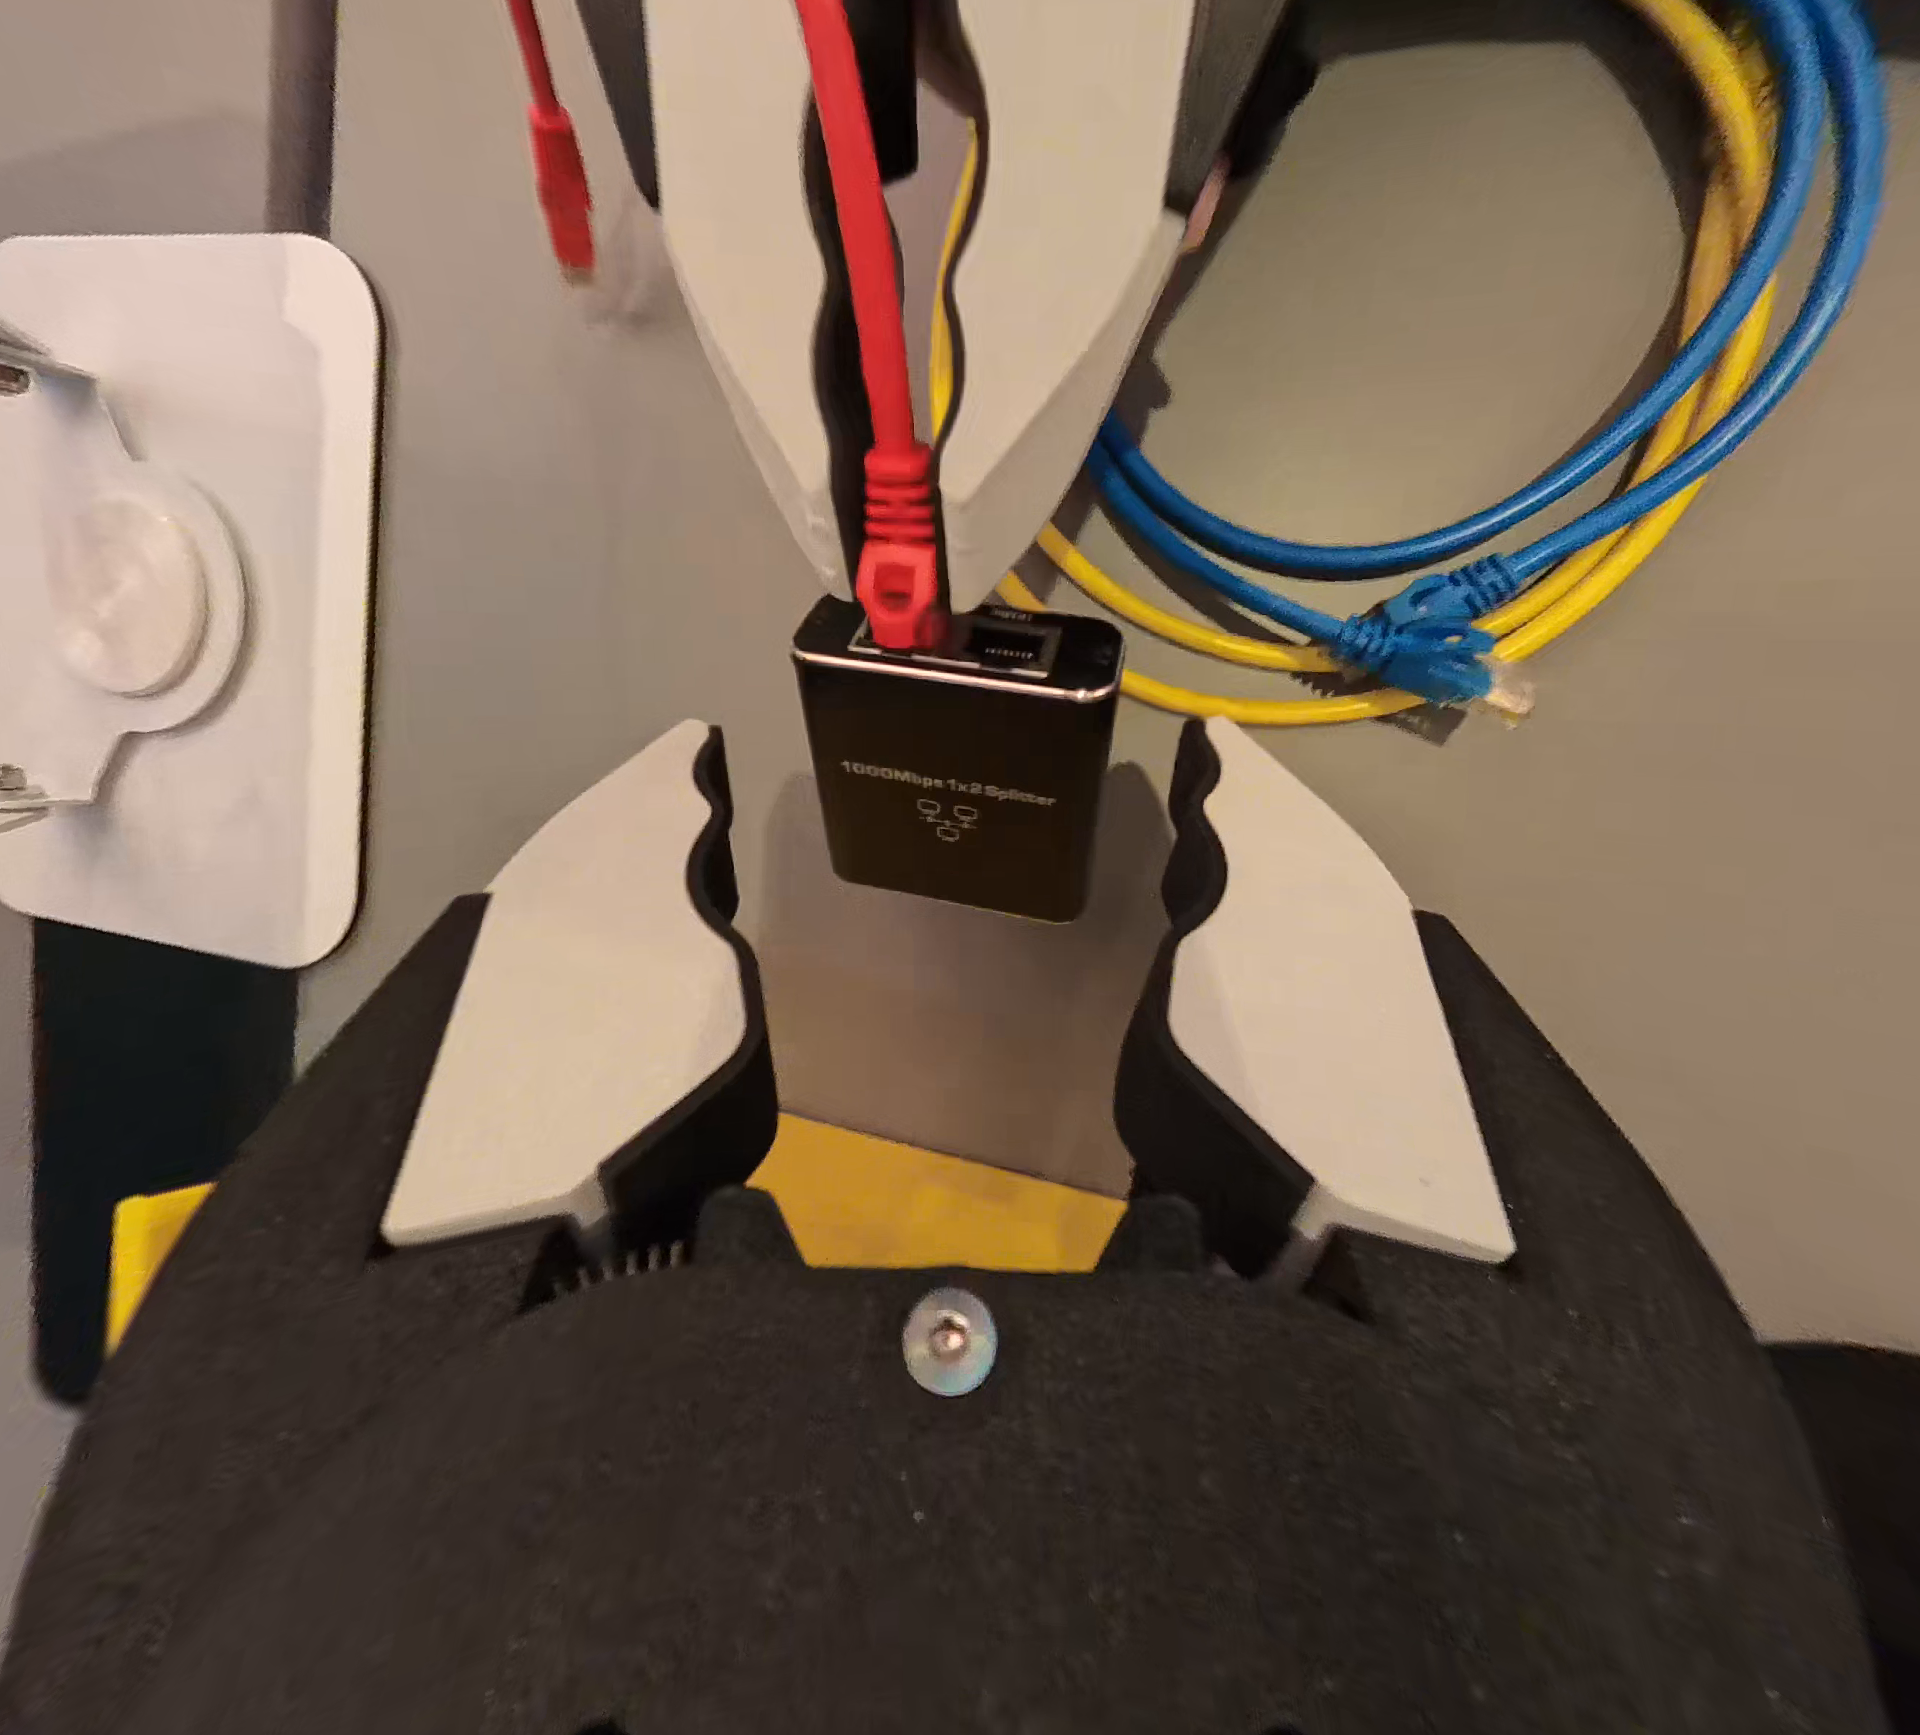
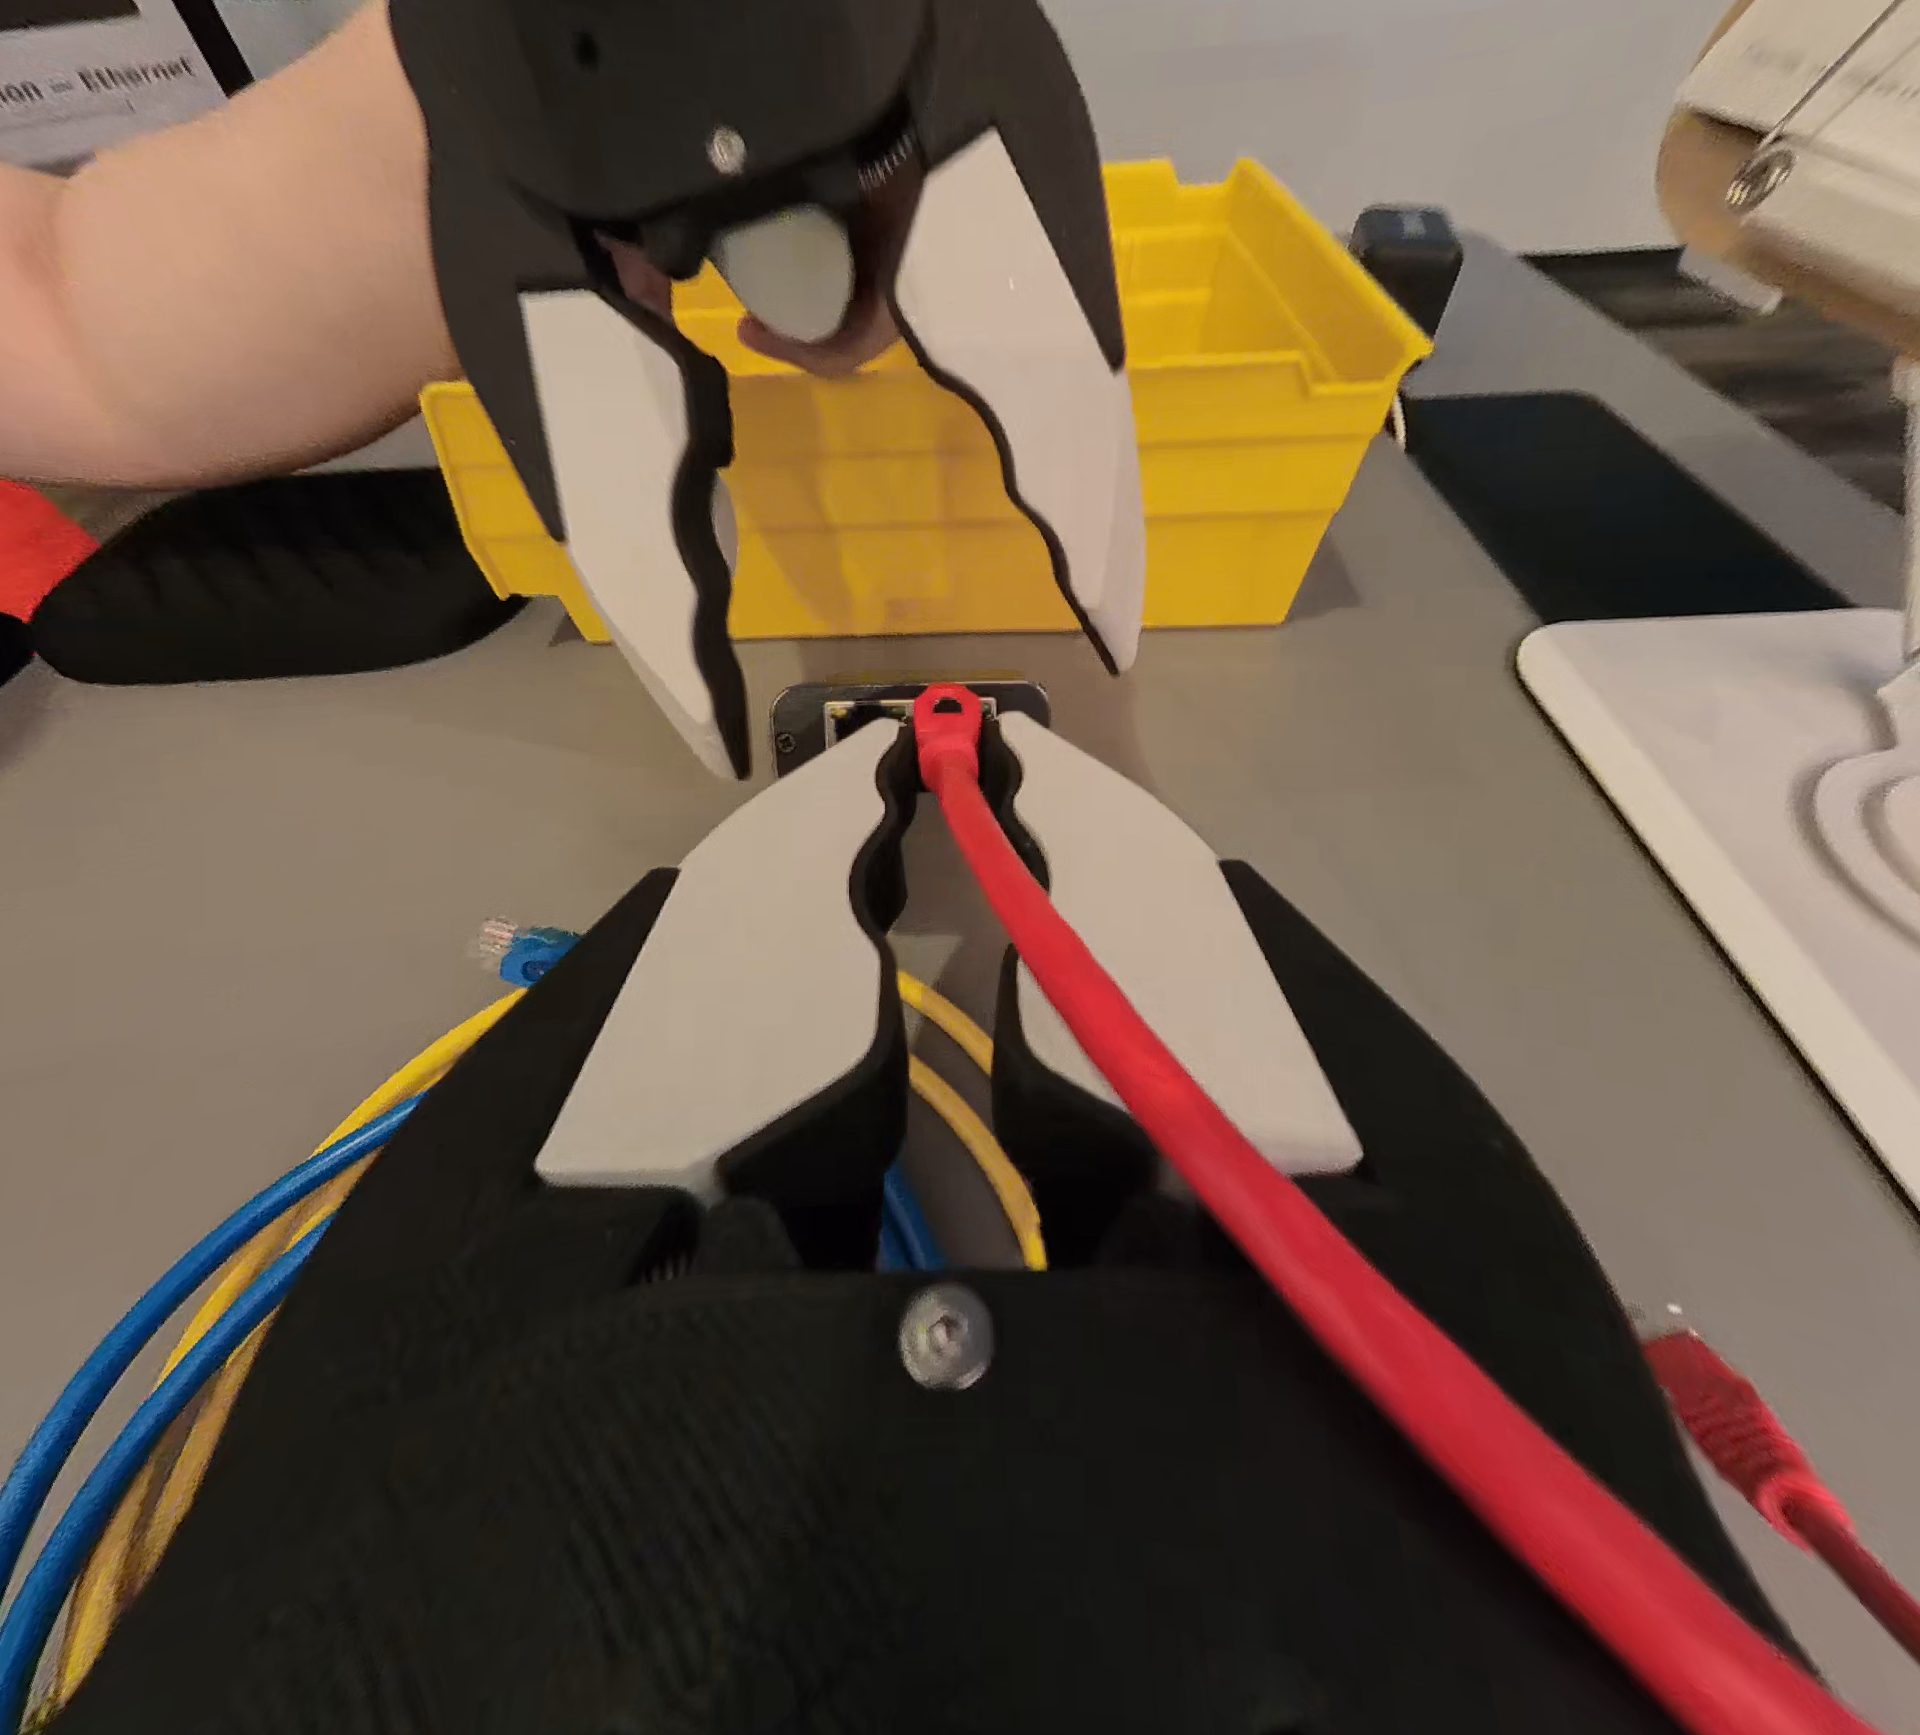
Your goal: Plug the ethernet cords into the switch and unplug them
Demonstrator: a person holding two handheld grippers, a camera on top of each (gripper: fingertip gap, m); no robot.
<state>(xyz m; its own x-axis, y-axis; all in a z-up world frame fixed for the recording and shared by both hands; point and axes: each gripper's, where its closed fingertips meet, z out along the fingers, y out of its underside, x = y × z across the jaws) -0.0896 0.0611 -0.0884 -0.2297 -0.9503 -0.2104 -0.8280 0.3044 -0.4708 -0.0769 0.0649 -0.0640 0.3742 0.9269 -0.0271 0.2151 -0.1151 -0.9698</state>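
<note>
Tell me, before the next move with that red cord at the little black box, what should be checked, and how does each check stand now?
1. Right gripper shut on the red plug: ok.
2. Plug at the switch's port: ok; fully seated: cannot tell.
3. Second port free: ok.
4. Left gripper steadying the switch: not ok, open, not touching.
5. Blue cord and yellow cord clear of the switch: ok.

Switch body hidden behind right tongs; blue cord blurred.
</note>
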